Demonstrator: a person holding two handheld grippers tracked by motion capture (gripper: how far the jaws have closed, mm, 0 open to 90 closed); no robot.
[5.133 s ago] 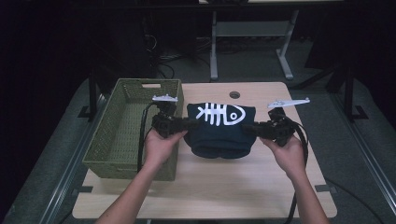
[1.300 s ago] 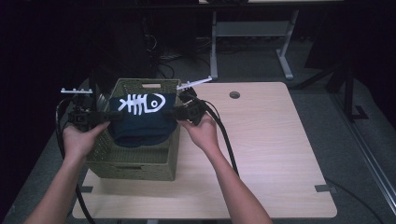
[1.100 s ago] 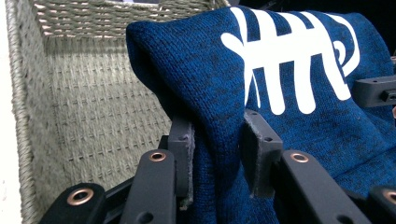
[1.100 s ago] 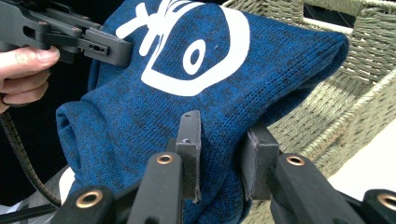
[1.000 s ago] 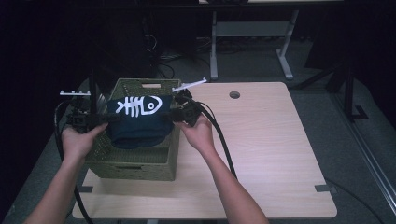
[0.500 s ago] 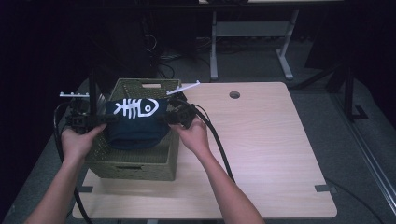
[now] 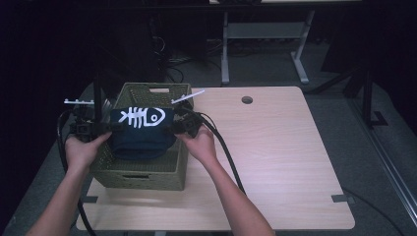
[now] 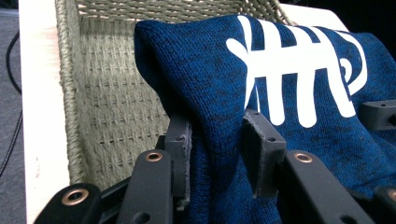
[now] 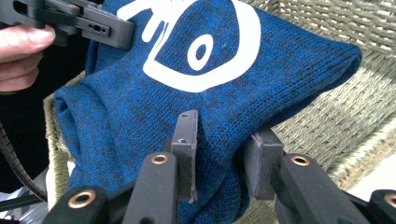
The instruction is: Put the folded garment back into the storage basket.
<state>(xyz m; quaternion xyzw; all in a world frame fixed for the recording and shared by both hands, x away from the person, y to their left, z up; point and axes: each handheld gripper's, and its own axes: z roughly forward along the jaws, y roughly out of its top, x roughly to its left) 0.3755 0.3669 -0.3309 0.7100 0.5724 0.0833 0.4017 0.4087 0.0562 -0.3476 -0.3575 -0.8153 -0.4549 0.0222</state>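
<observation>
Nearest, two forearms entering from the bottom edge. Left gripper (image 7: 101, 129): fingers (image 8: 180, 144) pinching a fold of the blue knit sweater (image 7: 141, 132) at its left end. Right gripper (image 7: 178, 129): fingers (image 9: 186, 135) pinching a fold at the sweater's right end. Sweater: dark blue, white fish-skeleton print facing up, held stretched between both grippers over the open top of the woven green basket (image 7: 147, 172), its underside sagging inside the rim. Basket: at the left part of the wooden desk (image 7: 275, 157). Farthest, a round hole (image 7: 247, 100) near the desk's far edge.
</observation>
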